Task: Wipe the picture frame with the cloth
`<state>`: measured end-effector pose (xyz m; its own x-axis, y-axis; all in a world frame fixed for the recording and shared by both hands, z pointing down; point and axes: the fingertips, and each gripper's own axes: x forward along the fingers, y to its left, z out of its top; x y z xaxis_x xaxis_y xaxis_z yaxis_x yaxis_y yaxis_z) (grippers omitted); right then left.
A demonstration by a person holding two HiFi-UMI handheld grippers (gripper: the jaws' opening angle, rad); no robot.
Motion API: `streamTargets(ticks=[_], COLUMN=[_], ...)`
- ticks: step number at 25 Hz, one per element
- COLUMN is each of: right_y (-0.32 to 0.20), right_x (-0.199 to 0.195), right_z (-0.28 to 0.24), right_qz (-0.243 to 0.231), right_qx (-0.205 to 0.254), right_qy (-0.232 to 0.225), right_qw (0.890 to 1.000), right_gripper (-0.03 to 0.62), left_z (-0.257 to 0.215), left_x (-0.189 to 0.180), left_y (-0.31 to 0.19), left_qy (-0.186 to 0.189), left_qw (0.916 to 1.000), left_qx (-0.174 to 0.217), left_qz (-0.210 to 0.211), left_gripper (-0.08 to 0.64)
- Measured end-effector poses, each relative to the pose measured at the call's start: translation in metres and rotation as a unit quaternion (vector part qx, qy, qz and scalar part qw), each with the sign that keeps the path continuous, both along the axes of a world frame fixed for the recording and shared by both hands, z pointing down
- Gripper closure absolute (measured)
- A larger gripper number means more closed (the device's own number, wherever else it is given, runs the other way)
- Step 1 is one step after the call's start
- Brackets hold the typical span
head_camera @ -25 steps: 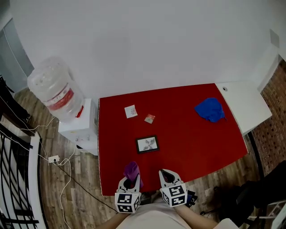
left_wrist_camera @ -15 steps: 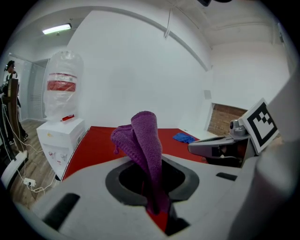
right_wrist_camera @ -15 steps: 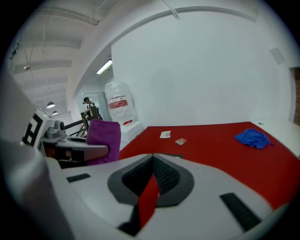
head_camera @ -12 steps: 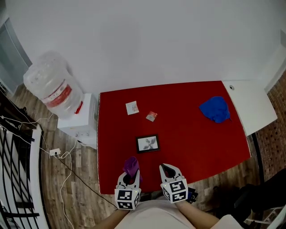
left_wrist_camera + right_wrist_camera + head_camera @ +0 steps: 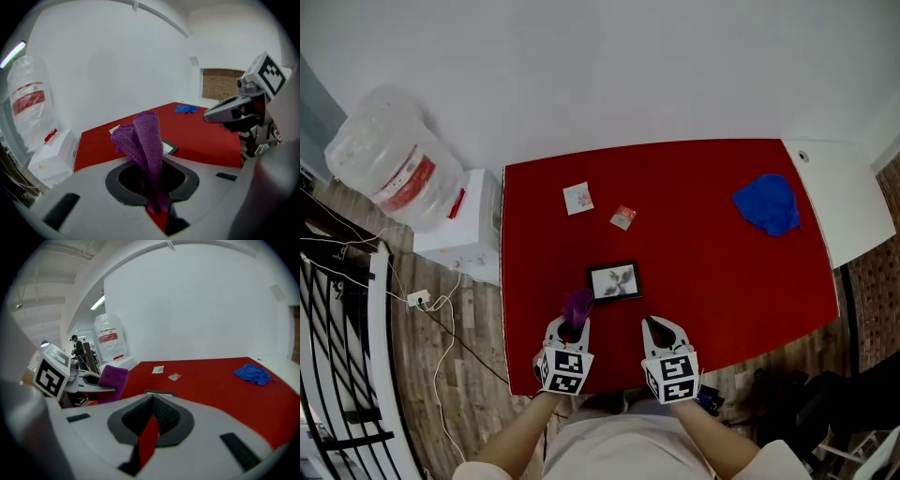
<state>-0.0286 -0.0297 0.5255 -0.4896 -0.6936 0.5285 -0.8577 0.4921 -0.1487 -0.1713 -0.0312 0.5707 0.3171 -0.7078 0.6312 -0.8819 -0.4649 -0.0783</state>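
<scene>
A small black picture frame (image 5: 614, 281) lies flat in the middle of the red table (image 5: 722, 272). My left gripper (image 5: 573, 327) is shut on a purple cloth (image 5: 577, 306), which sticks up out of the jaws just short of the frame's near left corner. In the left gripper view the cloth (image 5: 146, 140) stands upright and hides most of the frame (image 5: 169, 148) behind it. My right gripper (image 5: 657, 327) hovers over the table's near edge, right of the frame, shut with nothing in it. The right gripper view shows the frame's (image 5: 159, 393) edge just past the jaw tips.
A blue cloth (image 5: 769, 204) lies crumpled at the table's far right. Two small cards (image 5: 577, 198) (image 5: 622, 217) lie beyond the frame. A water dispenser with a large bottle (image 5: 382, 169) stands left of the table, cables on the floor. A white counter (image 5: 853, 202) adjoins the right side.
Both grippers have moved forward over the table toward the frame. The purple cloth is now close to the frame's near left corner. The head view has shifted.
</scene>
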Motion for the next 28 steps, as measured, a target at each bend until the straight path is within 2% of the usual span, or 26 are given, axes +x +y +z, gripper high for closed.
streamTargets(ticks=[3, 6, 10, 13, 17, 20, 22, 28], right_y=[-0.008, -0.013, -0.012, -0.010, -0.007, -0.005, -0.006, -0.006], right_x=[-0.003, -0.006, -0.011, -0.013, -0.008, -0.003, 0.000, 0.002], right_z=[0.010, 0.018, 0.026, 0.032, 0.038, 0.042, 0.044, 0.047], right_qz=[0.004, 0.007, 0.004, 0.002, 0.009, 0.015, 0.018, 0.017], right_qx=[-0.003, -0.007, -0.012, -0.018, -0.027, -0.031, -0.033, -0.034], right_qy=[-0.001, -0.004, -0.006, -0.007, -0.010, -0.010, -0.010, -0.013], right_qw=[1.000, 1.000, 1.000, 1.000, 1.000, 0.999, 0.999, 0.999], right_gripper=[0.588, 0.588, 0.588, 0.589, 0.588, 0.589, 0.588, 0.588], left_z=[0.018, 0.038, 0.065, 0.081, 0.100, 0.109, 0.113, 0.115], left_x=[-0.008, -0.010, -0.011, -0.009, -0.004, -0.008, -0.010, -0.003], left_y=[-0.029, -0.061, -0.098, -0.115, -0.128, -0.133, -0.132, -0.097], left_qy=[-0.073, -0.148, -0.243, -0.293, -0.338, -0.371, -0.378, -0.376], left_qw=[0.9966, 0.9848, 0.9565, 0.9347, 0.9077, 0.8895, 0.8841, 0.8800], left_qx=[-0.001, -0.015, -0.033, -0.042, -0.052, -0.064, -0.069, -0.076], left_qz=[0.038, 0.090, 0.158, 0.197, 0.242, 0.259, 0.266, 0.281], left_gripper=[0.499, 0.499, 0.499, 0.499, 0.499, 0.499, 0.499, 0.499])
